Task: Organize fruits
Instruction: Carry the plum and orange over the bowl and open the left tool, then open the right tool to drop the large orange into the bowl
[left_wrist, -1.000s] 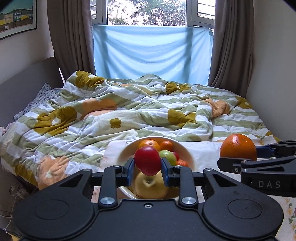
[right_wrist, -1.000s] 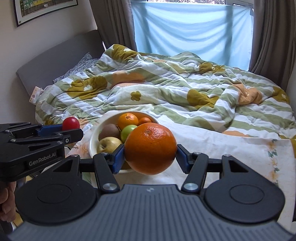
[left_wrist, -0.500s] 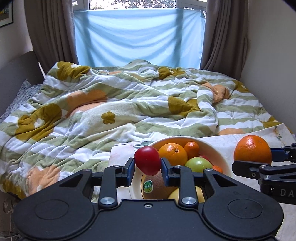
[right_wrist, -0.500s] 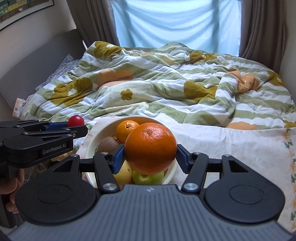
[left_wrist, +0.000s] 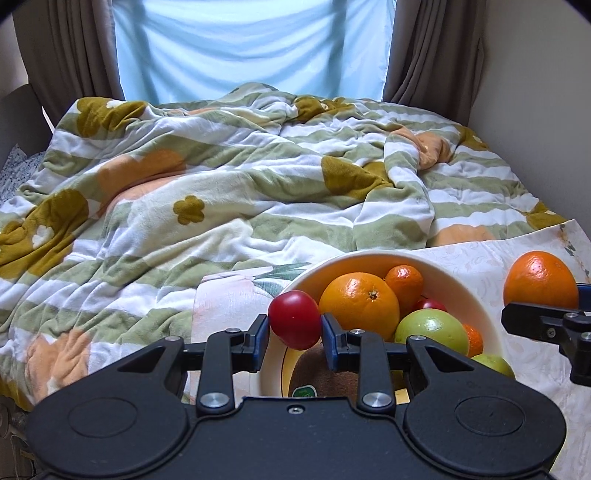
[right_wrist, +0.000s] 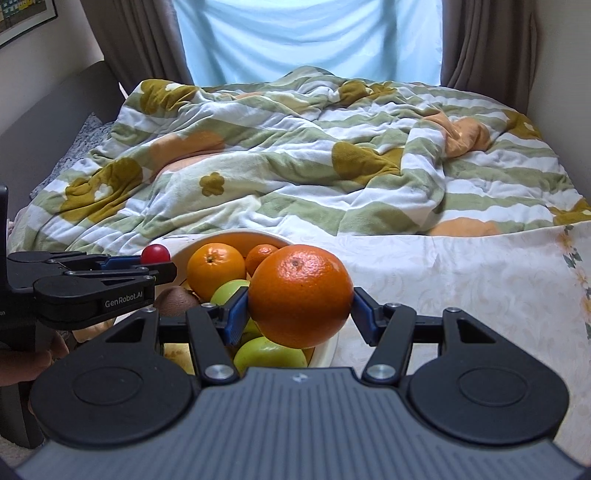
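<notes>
The left gripper is clamped on a small red fruit at the near rim of the cream bowl; smooth and likely soft-skinned, it wants light pressure across its middle. The right gripper, jaws set wide, grips a big orange at its widest girth over the bowl's right edge, firm and heavier.

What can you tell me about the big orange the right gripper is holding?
The big orange is round, deep orange, with glossy dimpled peel and a small stem scar near its top. It is clamped at its two sides between the blue-padded fingers of the right gripper, held in the air and not resting on anything. In the right wrist view it hangs before the near right rim of the cream bowl of fruit; in the left wrist view it shows right of the bowl.
</notes>
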